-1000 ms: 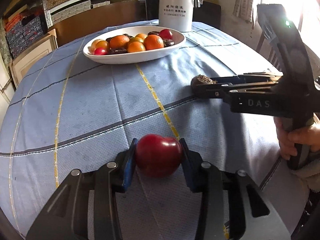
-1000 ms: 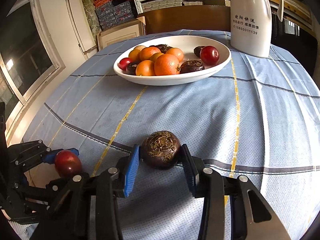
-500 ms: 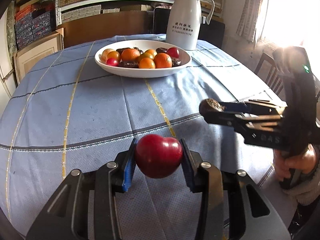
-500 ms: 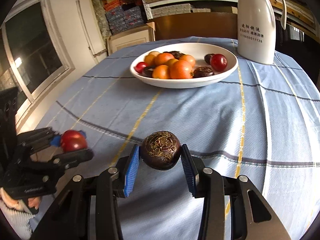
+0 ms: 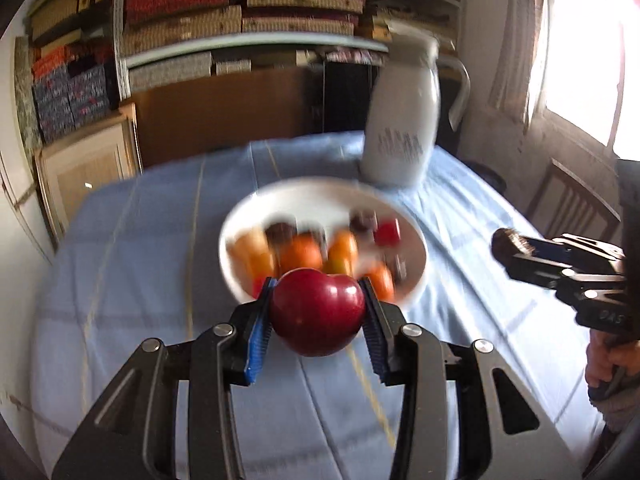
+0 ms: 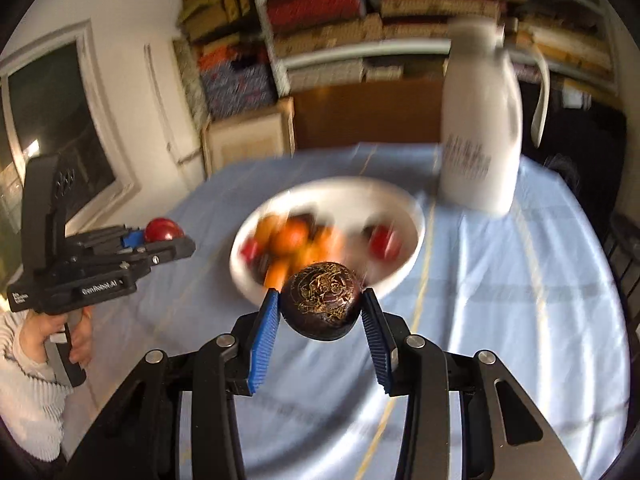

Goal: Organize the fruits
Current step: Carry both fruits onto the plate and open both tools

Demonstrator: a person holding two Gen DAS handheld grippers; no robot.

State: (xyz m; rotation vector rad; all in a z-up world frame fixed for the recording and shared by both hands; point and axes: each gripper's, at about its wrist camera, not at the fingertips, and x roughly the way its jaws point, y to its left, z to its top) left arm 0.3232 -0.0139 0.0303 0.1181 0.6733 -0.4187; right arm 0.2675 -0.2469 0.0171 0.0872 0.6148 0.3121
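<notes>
You have a fruit in each tool, both lifted clear of the blue checked cloth on the surface [image 5: 132,240]. The left tool [image 5: 317,312] is clamped on the glossy dark-red plum-like fruit [image 5: 318,312], which sits squarely between the blue ribbed pads. The right tool [image 6: 319,306] grips the dark, round fruit with golden threadlike markings [image 6: 320,304] the same way. Neither fruit looks tilted or half out of its pads, so hold both grips as they are.

The step in hand, as I judge it, is carrying both fruits to the wide white bowl [image 6: 408,216], which already holds oranges and a few red and dark fruits. From the left wrist view the bowl lies straight ahead, just beyond the red fruit. From the right wrist view it is also ahead, a little left of centre. The picture is blurred, so exact gaps among the fruit are hard to read.

Bring each tool in over the near rim, not across the tall white jug [image 6: 480,128] standing close behind the bowl on its right. Keep the two tools apart as they converge: they approach the same bowl from either side. Lower each fruit onto a bare patch of bowl or a stable hollow before you let go, since a drop onto the round oranges could send it rolling out.
</notes>
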